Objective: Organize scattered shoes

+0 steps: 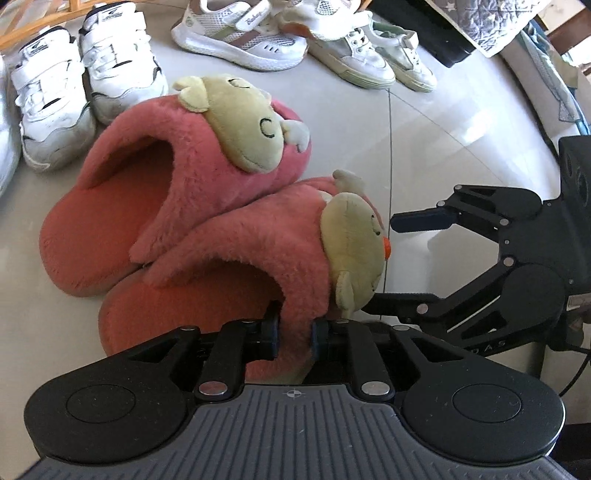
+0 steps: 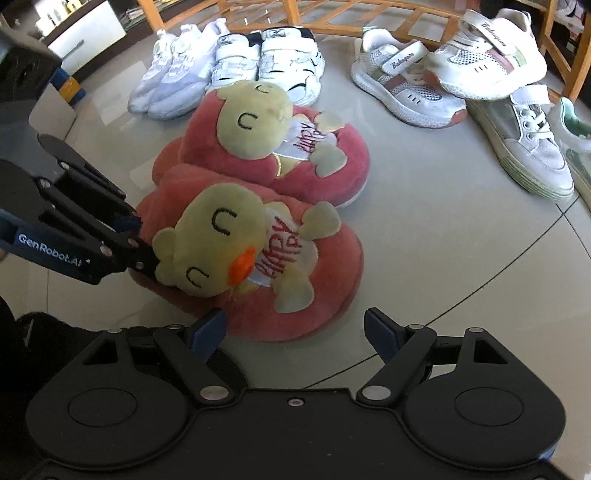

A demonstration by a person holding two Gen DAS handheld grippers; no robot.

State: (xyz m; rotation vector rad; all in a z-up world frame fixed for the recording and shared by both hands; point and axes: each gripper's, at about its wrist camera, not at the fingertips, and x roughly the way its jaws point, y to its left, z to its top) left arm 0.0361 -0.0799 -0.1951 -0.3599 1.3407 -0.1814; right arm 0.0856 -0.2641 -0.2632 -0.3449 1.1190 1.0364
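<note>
A: What does the left gripper (image 1: 294, 332) have between its pads?

B: The fuzzy upper of the near pink slipper (image 1: 236, 266) — the jaws stand narrow and the plush fills the gap, pinched at the slipper's side just under the yellow duck head (image 1: 351, 236). The pads themselves are mostly buried in fur, so I can't make out how firmly they press.

A: And the other pink slipper (image 1: 155, 184)?

B: Just beyond the left gripper and slightly to its left, touching the held one; its toe is hidden behind its own duck from that view.

A: The right gripper (image 2: 295, 332)?

B: Jaws wide, nothing between them but floor (image 2: 443, 240). The near slipper's edge lies just ahead of its left finger — whether that finger touches the plush, I can't tell.

A: What lies farther off?

B: Beyond both slippers, a row of white sneakers (image 2: 266, 66) along a wooden rack (image 2: 332, 18). To the right of them, one strapped sneaker (image 2: 487, 62) rests tilted on top of its mate (image 2: 402, 88), covering part of it. Farther right, a laced white shoe (image 2: 524, 147) hides most of a green-trimmed one, which the picture's edge also cuts off.

A: The person?

B: Only a dark shape at the lower left of the right wrist view.
</note>
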